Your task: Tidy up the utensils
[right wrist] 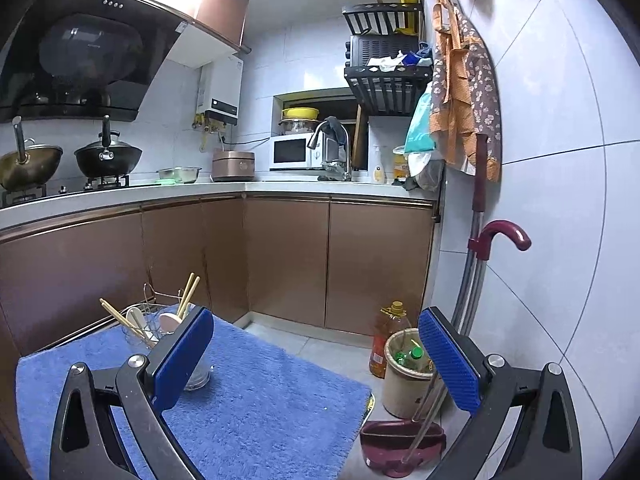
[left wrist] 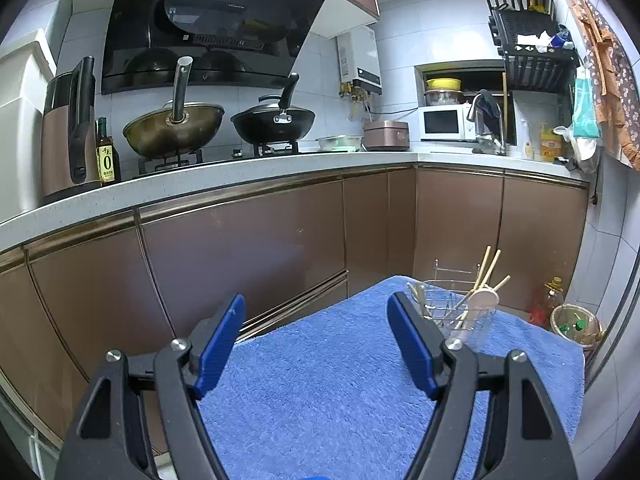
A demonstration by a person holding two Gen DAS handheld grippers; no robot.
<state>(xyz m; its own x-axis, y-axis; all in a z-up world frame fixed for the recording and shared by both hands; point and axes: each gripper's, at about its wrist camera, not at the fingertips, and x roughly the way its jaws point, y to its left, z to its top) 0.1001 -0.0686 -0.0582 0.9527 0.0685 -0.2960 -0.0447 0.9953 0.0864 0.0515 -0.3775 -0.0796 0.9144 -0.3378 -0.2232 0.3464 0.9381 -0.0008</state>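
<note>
L gripper [left wrist: 316, 312]: black plastic arms, blue ribbed pads, fingers spread wide, nothing between them. R gripper [right wrist: 316, 344]: same build, fingers also spread wide, empty.

Under both: blue towel [left wrist: 320, 380], thick shaggy pile, rectangular, draped over the tabletop.

Far end of towel: wire utensil rack [left wrist: 452, 304], thin metal rods, w/ clear cup-shaped inserts. Inside, leaning at angles: wooden chopsticks [left wrist: 490, 268], approx 4–5 sticks, exact count unclear; 2 pale rounded spoons [right wrist: 170, 322], one pinkish, one white. R gripper's left finger partly hides the rack in right wrist view.

Floor beyond towel: beige cylindrical bin [right wrist: 404, 376] holding green-capped bottles, amber oil bottle [right wrist: 390, 338] just beside it, maroon dustpan [right wrist: 400, 446].

Far: brown glossy cabinets [left wrist: 240, 248], pale speckled counter, 2 woks [left wrist: 174, 130] on stove, white microwave [left wrist: 444, 122].
</note>
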